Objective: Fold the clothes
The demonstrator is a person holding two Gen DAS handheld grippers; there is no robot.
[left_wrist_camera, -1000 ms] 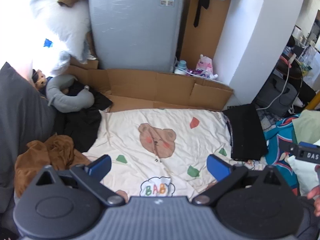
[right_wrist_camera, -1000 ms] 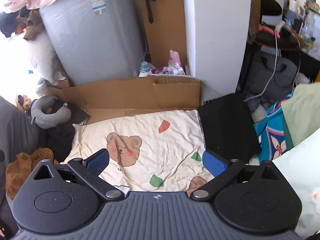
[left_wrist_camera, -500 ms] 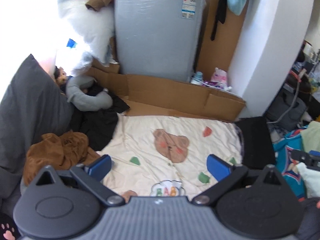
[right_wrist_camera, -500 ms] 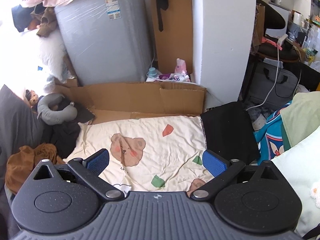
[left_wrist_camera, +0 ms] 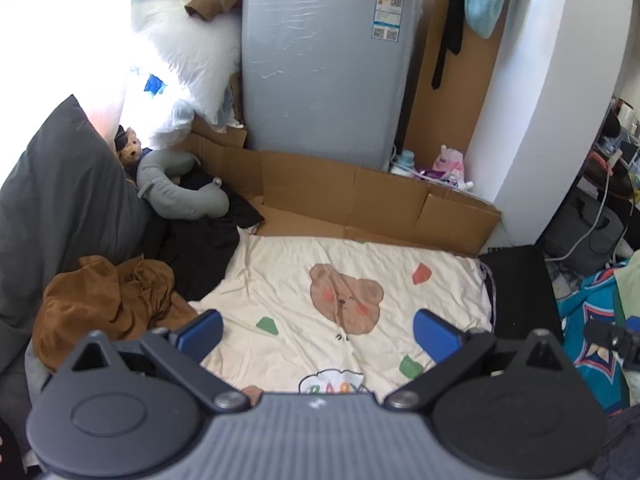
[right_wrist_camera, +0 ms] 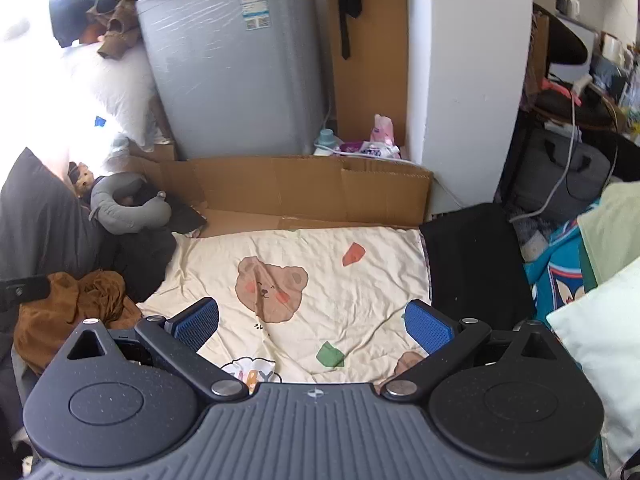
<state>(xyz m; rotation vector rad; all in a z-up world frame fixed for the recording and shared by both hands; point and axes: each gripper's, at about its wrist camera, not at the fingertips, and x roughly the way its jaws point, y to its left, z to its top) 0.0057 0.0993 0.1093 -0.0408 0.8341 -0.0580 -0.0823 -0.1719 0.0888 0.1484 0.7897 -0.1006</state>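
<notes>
Pulled back higher above cream bear-print sheet (left_wrist_camera: 360, 292), leaving crumpled brown garment (left_wrist_camera: 108, 304) heaped at nine o'clock, "BABY" lettering partly readable at six, both grippers' jaws spread wide, holding nothing.

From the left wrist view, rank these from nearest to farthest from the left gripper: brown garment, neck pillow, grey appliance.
1. Brown garment: crumpled just left of the left gripper, beside its left finger.
2. Neck pillow: farther back on the left, against the dark pillow.
3. Grey appliance: upright at the back, behind the cardboard.
</notes>
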